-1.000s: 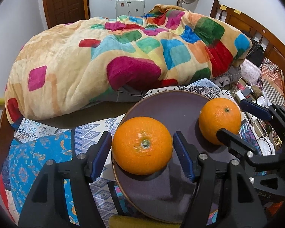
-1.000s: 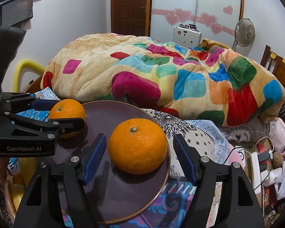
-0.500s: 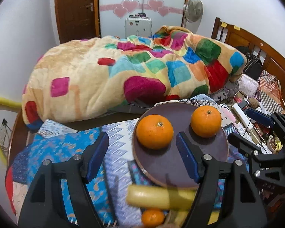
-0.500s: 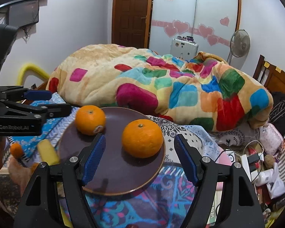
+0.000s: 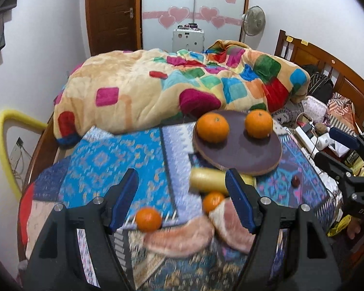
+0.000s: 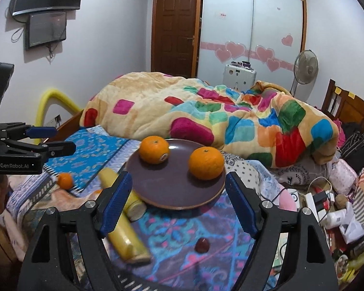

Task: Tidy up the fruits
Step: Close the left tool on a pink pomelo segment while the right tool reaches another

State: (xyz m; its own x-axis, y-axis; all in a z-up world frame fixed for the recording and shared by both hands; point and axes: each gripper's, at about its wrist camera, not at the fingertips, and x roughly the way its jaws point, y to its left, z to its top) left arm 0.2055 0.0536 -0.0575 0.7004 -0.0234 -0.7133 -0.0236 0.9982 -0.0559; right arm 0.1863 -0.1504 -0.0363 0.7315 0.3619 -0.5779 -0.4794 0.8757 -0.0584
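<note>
A brown plate [image 5: 240, 155] [image 6: 162, 189] lies on the patterned cloth and holds two oranges, one on the left [image 5: 212, 127] [image 6: 154, 149] and one on the right [image 5: 258, 123] [image 6: 206, 162]. My left gripper [image 5: 182, 201] is open and empty, well back from the plate. My right gripper [image 6: 178, 202] is open and empty, just short of the plate's near rim. Two small oranges [image 5: 148, 219] [image 5: 212, 201], yellow cut fruit pieces [image 5: 207, 181] [image 6: 125, 235], pink fruit wedges [image 5: 179, 238] and a small red fruit [image 6: 202, 245] lie on the cloth.
A colourful quilt [image 5: 172, 89] is heaped on the bed behind the plate. Cables, chargers and bags [image 6: 327, 201] clutter the right side. A wooden headboard [image 5: 327, 72] stands at the right. A yellow foam rail [image 5: 4, 140] curves at the left.
Both grippers have pulled back and up from the plate, leaving one orange each on it. The loose fruit on the near cloth has come into view.
</note>
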